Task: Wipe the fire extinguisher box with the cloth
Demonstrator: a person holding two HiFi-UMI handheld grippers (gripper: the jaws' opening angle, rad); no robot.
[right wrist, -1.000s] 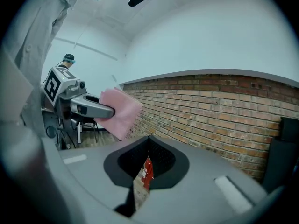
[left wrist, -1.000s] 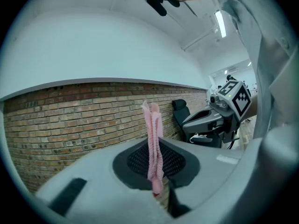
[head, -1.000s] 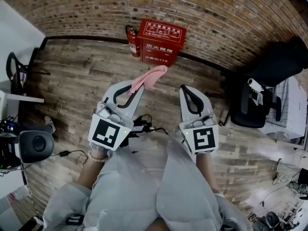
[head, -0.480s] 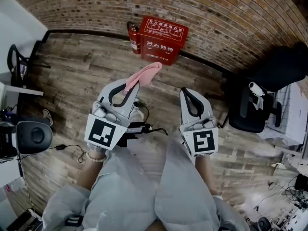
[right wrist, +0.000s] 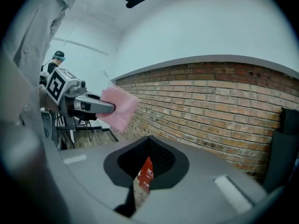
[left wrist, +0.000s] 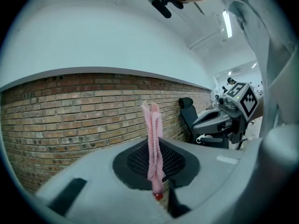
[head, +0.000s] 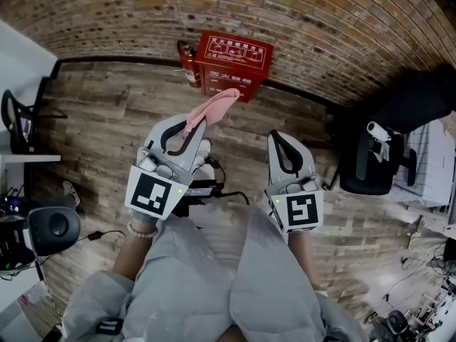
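— Why clamped by one end only?

— Seemingly to leave most of the pink cloth (head: 214, 107) free for wiping. Pinched between the closed jaws of the left gripper (head: 188, 132), sticking out past the tips toward the brick wall (head: 342, 27). Held high and forward, probably for the approach. Not yet touching the red fire extinguisher box (head: 235, 59), by the look of it.

— And the right gripper (head: 279, 142)?

— Drawn in to a thin slit, with nothing between. Carried alongside, apparently spare for now.

— Where to find the box?

— Ahead on the wooden floor (head: 107, 120), backed against the wall. Shut on top, so no telling the contents. Flanked just to the left, outside it, by a fire extinguisher (head: 187, 66).
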